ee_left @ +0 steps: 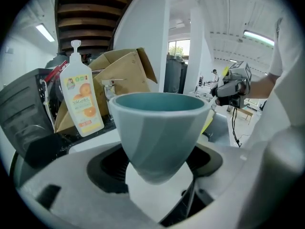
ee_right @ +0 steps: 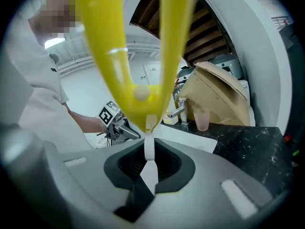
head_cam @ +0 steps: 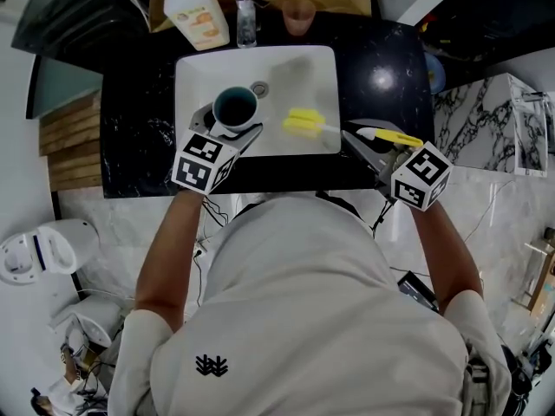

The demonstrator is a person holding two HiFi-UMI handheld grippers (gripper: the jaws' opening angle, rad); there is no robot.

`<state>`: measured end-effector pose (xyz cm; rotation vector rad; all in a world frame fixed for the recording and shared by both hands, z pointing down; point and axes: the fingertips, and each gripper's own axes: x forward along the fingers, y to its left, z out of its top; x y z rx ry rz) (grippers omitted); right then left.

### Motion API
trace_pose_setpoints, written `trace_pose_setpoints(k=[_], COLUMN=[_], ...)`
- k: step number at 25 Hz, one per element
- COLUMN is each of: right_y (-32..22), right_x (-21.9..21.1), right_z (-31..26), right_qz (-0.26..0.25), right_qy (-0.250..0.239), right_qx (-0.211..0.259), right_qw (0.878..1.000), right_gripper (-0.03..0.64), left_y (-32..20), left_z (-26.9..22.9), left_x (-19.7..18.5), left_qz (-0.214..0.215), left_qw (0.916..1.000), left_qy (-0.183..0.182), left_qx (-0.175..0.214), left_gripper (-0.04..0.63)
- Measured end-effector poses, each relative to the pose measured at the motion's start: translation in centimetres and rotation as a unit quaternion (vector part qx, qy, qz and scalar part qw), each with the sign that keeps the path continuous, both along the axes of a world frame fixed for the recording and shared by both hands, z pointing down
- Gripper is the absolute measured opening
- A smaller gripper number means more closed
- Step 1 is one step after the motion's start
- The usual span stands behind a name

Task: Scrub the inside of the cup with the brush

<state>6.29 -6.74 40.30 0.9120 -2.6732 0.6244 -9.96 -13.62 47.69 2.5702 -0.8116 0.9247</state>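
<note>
Setting: wash station inside a big open lab hall. White basin (head_cam: pixel 295 68) set in black marble table (head_cam: pixel 139 128). Soap bottle (ee_left: pixel 81 97) and cardboard box (ee_left: pixel 126 73) beyond the left fingers (ee_left: pixel 57 180); strip light (ee_left: pixel 259 36) overhead, desks farther off.

With both arms stretched forward, the left tool (head_cam: pixel 232 133) clamps the cup (head_cam: pixel 236 104) while the right tool (head_cam: pixel 368 140) pinches the brush (head_cam: pixel 305 123) handle.

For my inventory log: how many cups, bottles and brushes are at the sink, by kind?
Cups: 2, the teal cup and the pink cup
Bottles: 1, the orange-label soap bottle
Brushes: 1, the yellow brush
Total: 4
</note>
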Motion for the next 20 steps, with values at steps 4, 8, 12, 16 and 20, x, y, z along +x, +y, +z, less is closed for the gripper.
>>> trace_pose_setpoints(k=[4, 8, 12, 16, 20], right_y=[-0.13, -0.44, -0.66, -0.91, -1.00], right_x=[-0.04, -0.14, -0.27, -0.23, -0.33], right_z=[0.06, 0.04, 0.13, 0.12, 0.18], right_qz=[-0.001, 0.000, 0.000, -0.001, -0.002], right_qy=[0.005, 0.006, 0.009, 0.011, 0.011], right_qx=[-0.002, -0.002, -0.002, -0.001, 0.000], right_qw=[1.000, 1.000, 1.000, 1.000, 1.000], right_gripper=[0.046, 0.046, 0.046, 0.046, 0.046], left_y=[0.20, 0.49, 0.59, 0.69, 0.85], left_z=[-0.16, 0.01, 0.18, 0.31, 0.56], left_x=[-0.41, -0.81, -0.97, -0.74, -0.62], left_qz=[0.000, -0.002, -0.003, -0.001, -0.002], left_qw=[1.0000, 1.0000, 1.0000, 1.0000, 0.9999], left_qy=[-0.003, -0.002, -0.002, -0.001, -0.001], left_qx=[0.003, -0.001, -0.004, -0.007, -0.010], left_gripper=[0.360, 0.360, 0.360, 0.360, 0.360])
